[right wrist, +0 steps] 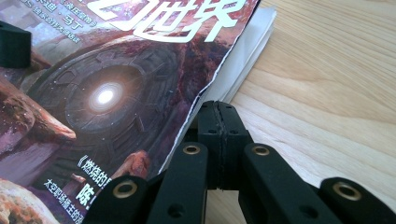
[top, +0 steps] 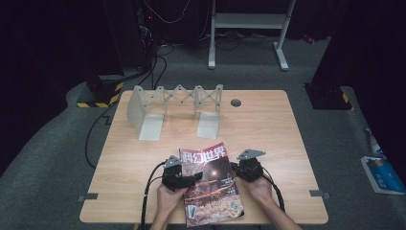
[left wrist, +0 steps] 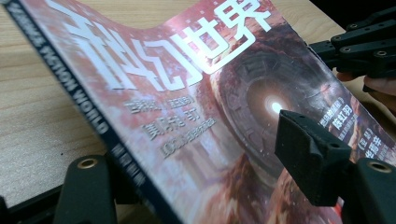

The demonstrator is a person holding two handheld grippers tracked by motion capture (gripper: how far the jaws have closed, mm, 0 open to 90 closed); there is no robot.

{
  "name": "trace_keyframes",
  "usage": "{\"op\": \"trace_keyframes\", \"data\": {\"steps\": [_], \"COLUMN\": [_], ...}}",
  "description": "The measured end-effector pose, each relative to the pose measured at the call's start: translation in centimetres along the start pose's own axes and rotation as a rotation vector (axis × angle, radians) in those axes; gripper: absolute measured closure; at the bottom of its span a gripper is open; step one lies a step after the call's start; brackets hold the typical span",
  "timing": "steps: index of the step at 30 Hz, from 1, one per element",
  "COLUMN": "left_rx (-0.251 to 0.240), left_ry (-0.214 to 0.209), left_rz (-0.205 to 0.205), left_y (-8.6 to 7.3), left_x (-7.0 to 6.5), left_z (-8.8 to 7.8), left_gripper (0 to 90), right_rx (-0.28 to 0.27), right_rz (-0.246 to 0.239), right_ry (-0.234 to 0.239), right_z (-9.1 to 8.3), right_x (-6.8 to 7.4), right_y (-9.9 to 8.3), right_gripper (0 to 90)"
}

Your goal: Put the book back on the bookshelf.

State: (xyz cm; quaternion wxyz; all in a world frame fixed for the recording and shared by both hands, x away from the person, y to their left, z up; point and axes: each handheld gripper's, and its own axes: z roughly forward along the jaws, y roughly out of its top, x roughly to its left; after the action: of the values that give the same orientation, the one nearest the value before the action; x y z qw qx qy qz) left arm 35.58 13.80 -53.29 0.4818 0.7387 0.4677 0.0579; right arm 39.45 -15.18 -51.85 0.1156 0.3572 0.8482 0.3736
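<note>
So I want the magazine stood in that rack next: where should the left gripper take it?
By the spine edge, coming in from the magazine's left. That edge sits lifted off the table, and the left gripper's open jaws already straddle it, one under, one over the cover.

My wooden bench (top: 268, 129), a grey folding rack (top: 174, 108) standing at its far side, a round grommet hole (top: 235, 102) nearby, a blue book (top: 383, 175) on the floor to my right

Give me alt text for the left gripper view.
A magazine with a reddish cover rises at a slant off the wooden table, its spine between the open left gripper. The right gripper is at its far edge.
</note>
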Motion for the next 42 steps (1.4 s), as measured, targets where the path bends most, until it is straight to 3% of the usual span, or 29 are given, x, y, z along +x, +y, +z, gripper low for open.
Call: {"op": "trace_keyframes", "data": {"steps": [6, 19, 24, 26, 29, 34, 38, 42], "left_rx": [-0.002, -0.003, 0.002, 0.003, 0.002, 0.012, 0.065, 0.066], "left_ry": [0.003, 0.001, 0.016, 0.033, 0.037, 0.082, 0.107, 0.109], "left_rz": [-0.002, -0.025, -0.001, 0.007, -0.007, -0.021, -0.031, -0.036], "left_y": [0.0, 0.1, 0.0, 0.1, 0.1, 0.2, 1.0, 1.4], "left_x": [0.0, 0.2, 0.0, 0.0, -0.1, -0.3, -0.5, -0.6], "left_z": [0.0, 0.0, 0.1, 0.1, 0.1, 0.1, 0.2, 0.1], "left_gripper": [29.6, 35.5, 38.2, 41.1, 46.7, 55.2, 61.1, 69.2], "right_rx": [-0.005, -0.014, -0.001, 0.0, -0.002, -0.001, -0.007, -0.009], "right_rz": [-0.024, -0.014, -0.012, -0.018, -0.022, -0.023, -0.022, -0.02], "right_ry": [0.012, 0.036, 0.035, 0.033, 0.025, 0.014, 0.016, 0.018], "right_z": [0.3, 0.6, 0.8, 0.7, 0.7, 0.7, 0.6, 0.5], "right_x": [0.5, 1.1, 1.4, 1.4, 1.4, 1.5, 1.4, 1.4], "right_y": [0.3, 0.4, 0.7, 0.7, 0.6, 0.4, 0.3, 0.2], "right_gripper": [89.6, 89.6, 89.6, 89.6, 89.6, 89.5, 89.5, 89.5]}}
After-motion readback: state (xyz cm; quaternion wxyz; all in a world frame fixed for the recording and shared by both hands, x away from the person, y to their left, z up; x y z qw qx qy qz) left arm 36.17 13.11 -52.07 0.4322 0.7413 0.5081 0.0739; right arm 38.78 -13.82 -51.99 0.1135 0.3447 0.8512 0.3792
